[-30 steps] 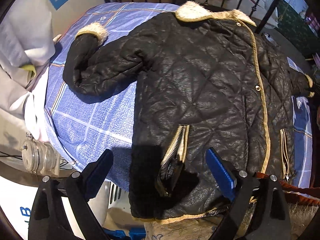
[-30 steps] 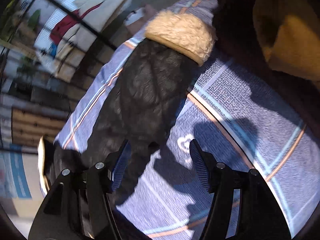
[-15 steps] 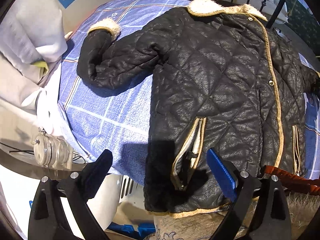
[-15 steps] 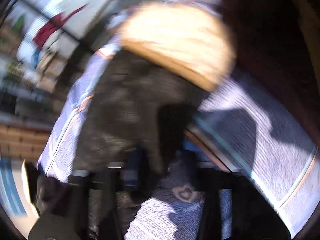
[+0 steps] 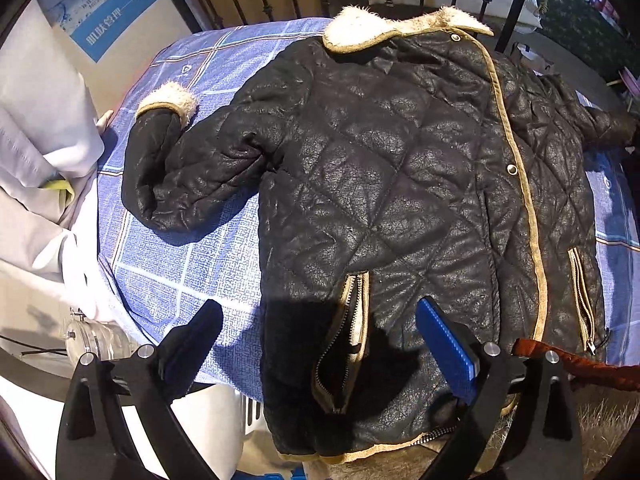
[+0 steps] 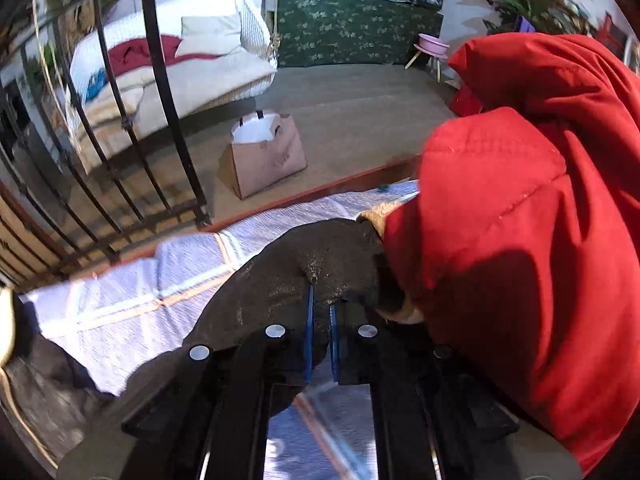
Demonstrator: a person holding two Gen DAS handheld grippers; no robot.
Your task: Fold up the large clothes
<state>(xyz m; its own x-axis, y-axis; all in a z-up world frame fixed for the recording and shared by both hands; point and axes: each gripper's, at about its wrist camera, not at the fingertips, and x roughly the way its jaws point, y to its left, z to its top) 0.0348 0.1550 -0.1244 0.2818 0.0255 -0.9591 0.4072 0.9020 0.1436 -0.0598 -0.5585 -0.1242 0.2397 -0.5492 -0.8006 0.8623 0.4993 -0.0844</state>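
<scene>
Black jacket (image 5: 400,208): lying front-up and spread flat on the blue checked bed (image 5: 180,264), collar at the far rail, hem hanging at the near edge.
Right sleeve (image 6: 304,264): being pinched near its fleece cuff and raised off the cover, right beside a red coat (image 6: 540,220).
Right tool (image 6: 320,320): clenching the sleeve, blue pads nearly meeting with a ridge of black fabric nipped between them.
Left tool (image 5: 320,344): standing wide open over the hem by the pocket zip (image 5: 352,340), gripping nothing.
Left sleeve (image 5: 192,172): lying bent on the cover, cuff pointing toward the wall.
Step in hand: probably carrying the right sleeve across the chest.
Doing it well: keeping the pinch firm, lifting clear of the red coat, laying the sleeve flat and square to the side seam while the left tool is steadying the body.
</scene>
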